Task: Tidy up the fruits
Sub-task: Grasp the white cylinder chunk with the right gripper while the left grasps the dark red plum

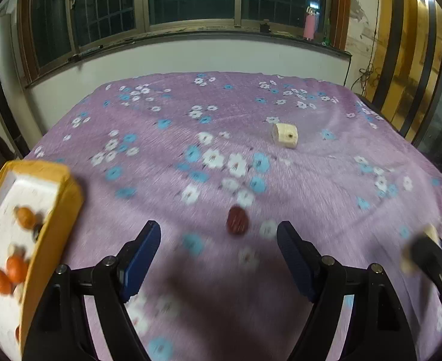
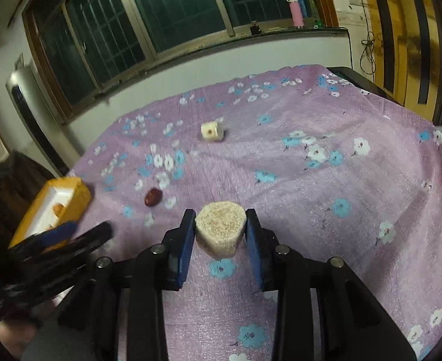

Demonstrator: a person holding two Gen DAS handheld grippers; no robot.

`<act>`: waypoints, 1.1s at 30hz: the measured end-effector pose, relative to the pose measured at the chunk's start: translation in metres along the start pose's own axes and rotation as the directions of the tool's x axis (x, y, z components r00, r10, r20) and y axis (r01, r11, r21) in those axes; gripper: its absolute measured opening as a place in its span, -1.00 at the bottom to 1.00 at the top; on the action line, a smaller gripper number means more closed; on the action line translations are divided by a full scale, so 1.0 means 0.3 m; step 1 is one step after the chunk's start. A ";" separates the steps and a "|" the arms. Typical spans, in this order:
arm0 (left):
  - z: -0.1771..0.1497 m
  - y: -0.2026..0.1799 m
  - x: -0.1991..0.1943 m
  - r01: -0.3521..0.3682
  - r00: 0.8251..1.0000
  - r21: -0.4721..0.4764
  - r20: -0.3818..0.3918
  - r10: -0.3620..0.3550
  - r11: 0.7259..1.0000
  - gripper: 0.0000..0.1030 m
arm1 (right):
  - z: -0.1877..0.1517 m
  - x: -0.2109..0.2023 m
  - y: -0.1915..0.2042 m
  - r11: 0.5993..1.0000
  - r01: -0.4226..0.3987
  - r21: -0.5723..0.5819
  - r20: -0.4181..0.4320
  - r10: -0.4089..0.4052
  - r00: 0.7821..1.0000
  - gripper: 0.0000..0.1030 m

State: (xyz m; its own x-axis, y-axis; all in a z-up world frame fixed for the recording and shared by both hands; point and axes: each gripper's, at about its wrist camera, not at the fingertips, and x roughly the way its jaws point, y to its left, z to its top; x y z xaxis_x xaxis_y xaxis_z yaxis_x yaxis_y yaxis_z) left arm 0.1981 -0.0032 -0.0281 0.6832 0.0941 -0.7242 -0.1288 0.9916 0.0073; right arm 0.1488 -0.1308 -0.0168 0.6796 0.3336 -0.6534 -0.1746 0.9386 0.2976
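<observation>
**Right-wrist view: pale chunk clamped, left jaws empty**

Right-wrist view shows my right gripper [image 2: 221, 228] closed on a pale, grainy round chunk [image 2: 221, 228]; both blue pads press its sides and it sits clear of the purple flowered cloth [image 2: 326, 210] covering the table. Farther off on the cloth lies a second pale chunk [image 2: 211, 131] with a dark spot on its face. A dark red fruit [image 2: 152, 197] rests to the left, between that chunk and the yellow tray [image 2: 79, 198] at the table's left edge. My left gripper [image 2: 67, 234] appears blurred at the lower left, just in front of the tray.

From the left wrist, my left gripper [image 1: 219, 240] stands wide apart with nothing between the pads. The dark red fruit [image 1: 237, 220] lies on the cloth [image 1: 326, 180] just ahead of the fingertips, untouched. The yellow tray [image 1: 55, 210] is close on the left, its white inside holding several orange fruits [image 1: 13, 267] and some small dark pieces. The spotted pale chunk [image 1: 285, 135] sits well beyond, toward the far right. My right gripper [image 1: 428, 249] shows at the right edge, blurred, with its pale chunk [image 1: 431, 231].
</observation>
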 end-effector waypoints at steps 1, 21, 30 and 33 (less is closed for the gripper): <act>0.004 -0.009 0.017 -0.003 1.000 0.009 -0.003 0.003 1.000 0.52 | 0.006 -0.010 -0.004 1.000 -0.004 -0.001 0.015 0.004 1.000 -0.33; -0.006 -0.019 0.098 0.027 0.998 0.078 -0.058 -0.023 0.997 -0.66 | 0.009 -0.027 -0.025 0.999 -0.037 0.017 0.040 0.036 0.999 -0.33; -0.025 -0.012 -0.030 0.087 0.996 0.068 0.006 -0.088 0.994 -0.66 | 0.005 -0.040 -0.015 0.999 -0.044 0.007 0.050 0.043 0.998 -0.33; -0.057 0.000 -0.109 0.098 0.995 0.050 0.023 -0.099 0.994 -0.66 | 0.004 -0.039 -0.011 0.999 -0.047 0.004 0.047 0.046 0.998 -0.33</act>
State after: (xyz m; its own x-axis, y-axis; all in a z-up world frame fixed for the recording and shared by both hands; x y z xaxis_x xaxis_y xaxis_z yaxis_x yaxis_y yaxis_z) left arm 0.1636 -0.0078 -0.0161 0.7092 -0.0027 -0.7050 -0.0250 0.9993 -0.0290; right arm 0.1423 -0.1379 -0.0093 0.7034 0.3723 -0.6054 -0.2032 0.9216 0.3307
